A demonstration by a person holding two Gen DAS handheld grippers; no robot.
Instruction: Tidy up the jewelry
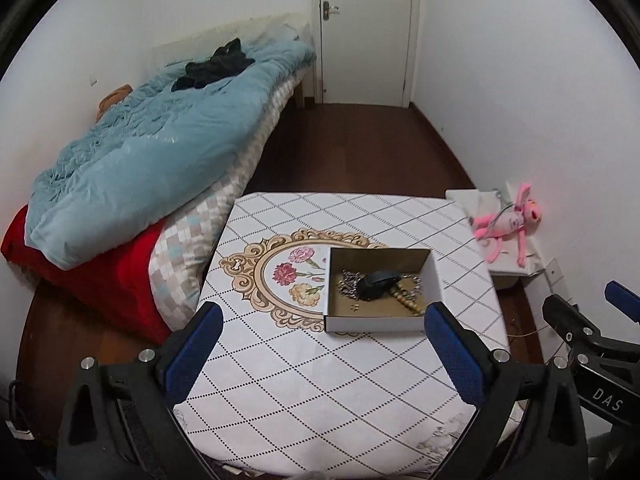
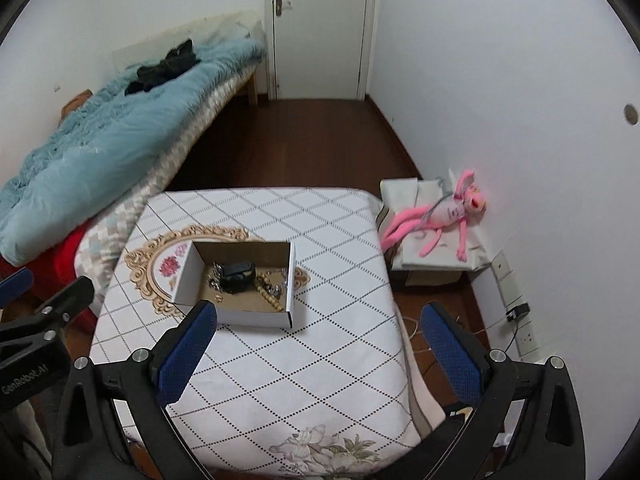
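A shallow white cardboard box (image 1: pixel 436 276) sits near the middle of the table and also shows in the right wrist view (image 2: pixel 188 276). Inside lie a dark pouch-like item (image 1: pixel 376 285), a silver chain (image 1: pixel 348 282), a beige bead strand (image 1: pixel 408 300) and small gold pieces (image 1: pixel 354 307). The pouch (image 2: pixel 237 276) and beads (image 2: pixel 269 296) show in the right view too. My left gripper (image 1: pixel 324 312) is open and empty, hovering in front of the box. My right gripper (image 2: pixel 318 312) is open and empty, at the box's near right.
The table has a white diamond-pattern cloth (image 1: pixel 320 380) with a floral medallion. A bed with a blue duvet (image 1: pixel 152 152) stands at the left. A pink plush toy (image 2: pixel 444 212) lies on a low stand at the right. Wall sockets and cables (image 2: pixel 520 316) are at the right.
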